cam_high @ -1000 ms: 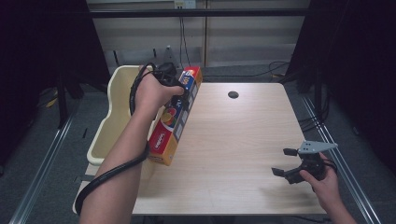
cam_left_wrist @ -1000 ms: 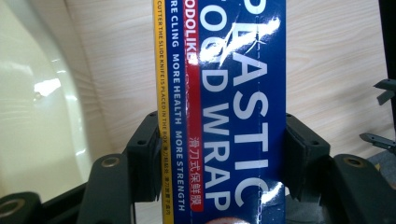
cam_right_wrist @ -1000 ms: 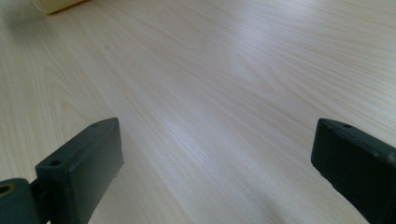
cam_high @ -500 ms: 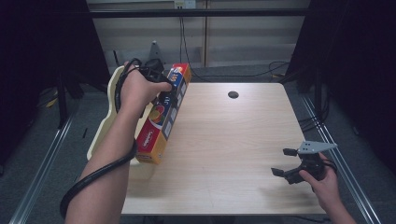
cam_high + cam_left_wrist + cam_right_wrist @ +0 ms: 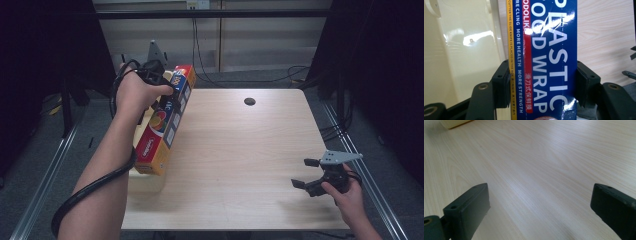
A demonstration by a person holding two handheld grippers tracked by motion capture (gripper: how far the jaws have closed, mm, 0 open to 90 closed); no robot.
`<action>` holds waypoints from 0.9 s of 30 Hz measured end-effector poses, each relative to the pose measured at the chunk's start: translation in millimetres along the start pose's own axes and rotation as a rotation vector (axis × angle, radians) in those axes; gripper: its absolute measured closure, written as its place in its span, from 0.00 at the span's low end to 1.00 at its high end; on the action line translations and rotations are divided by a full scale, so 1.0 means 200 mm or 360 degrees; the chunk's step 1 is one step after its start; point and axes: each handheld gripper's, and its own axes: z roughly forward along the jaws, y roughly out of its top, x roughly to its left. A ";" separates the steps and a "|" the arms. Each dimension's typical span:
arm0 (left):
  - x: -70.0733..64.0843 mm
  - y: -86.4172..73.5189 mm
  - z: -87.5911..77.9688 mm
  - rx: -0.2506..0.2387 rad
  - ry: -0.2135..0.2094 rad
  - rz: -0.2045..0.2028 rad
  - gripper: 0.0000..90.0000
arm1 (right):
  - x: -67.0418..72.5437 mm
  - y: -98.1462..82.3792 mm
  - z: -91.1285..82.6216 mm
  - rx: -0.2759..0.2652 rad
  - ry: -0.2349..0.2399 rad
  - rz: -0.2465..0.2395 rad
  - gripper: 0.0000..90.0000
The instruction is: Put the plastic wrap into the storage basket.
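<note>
While one long box [image 5: 165, 122] of plastic food wrap is held up at the left edge of the worktop [image 5: 240, 150], its near end hangs low by that edge and its far end is higher. The box is blue, red and yellow, with big white letters on its side. The left tool [image 5: 541, 85] holds it: one black jaw presses on each long side of the box, as the left gripper view shows. In the high view, the left hand [image 5: 132, 92] is wrapped around that tool near the far end of the box. One thick black cable [image 5: 95, 187] loops down under the left forearm.

Just past the left edge of the worktop sits one cream bin [image 5: 461, 50], right beside the box.

One right tool [image 5: 309, 173] is near the right front corner of the worktop, well apart from the box. Its two jaws are spread wide with nothing between them, only bare wood below. The right hand [image 5: 347, 192] grips it from behind. One small dark hole [image 5: 249, 101] sits near the far side of the worktop.
</note>
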 end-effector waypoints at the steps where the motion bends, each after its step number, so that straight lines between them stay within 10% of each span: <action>1: 0.01 0.00 -0.01 0.0003 -0.0001 -0.0005 0.46 | 0.00 0.00 0.00 0.0001 -0.0004 -0.0003 0.02; 27: 0.15 -0.05 -0.13 -0.0031 0.0068 -0.0095 0.46 | 0.00 0.00 -0.01 -0.0008 -0.0003 -0.0005 0.02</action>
